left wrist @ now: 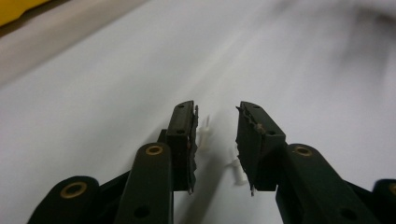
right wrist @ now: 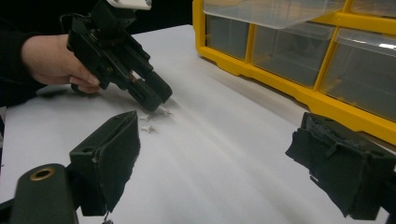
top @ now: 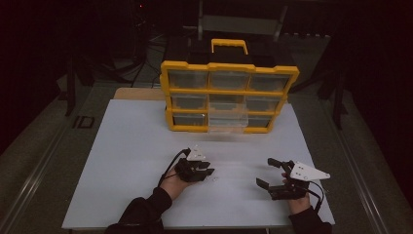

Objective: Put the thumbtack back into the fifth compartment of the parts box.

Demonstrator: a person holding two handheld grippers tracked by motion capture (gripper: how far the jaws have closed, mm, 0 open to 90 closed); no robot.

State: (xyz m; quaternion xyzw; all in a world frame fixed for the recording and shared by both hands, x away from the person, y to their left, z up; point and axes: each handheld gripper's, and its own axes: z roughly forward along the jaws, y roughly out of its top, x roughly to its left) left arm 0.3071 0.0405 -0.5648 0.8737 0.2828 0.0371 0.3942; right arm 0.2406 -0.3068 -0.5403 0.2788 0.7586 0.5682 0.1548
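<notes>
Left claw (left wrist: 217, 140) half-closed astride small white plastic pieces (left wrist: 237, 169) on bench (top: 136, 146), pads not pressing. Risk: pieces skid, grip misses. Right claw (right wrist: 224, 163) released, idle.

Left hand-held gripper (top: 210, 172) sits beside tiny white pieces (top: 213, 179) (yellow organizer (top: 229, 95) behind)

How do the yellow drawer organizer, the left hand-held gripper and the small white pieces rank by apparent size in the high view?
1. Yellow drawer organizer, largest by far.
2. Left hand-held gripper, mid-sized though nearer the camera.
3. Small white pieces, tiny specks on the white board at its tips.
</notes>
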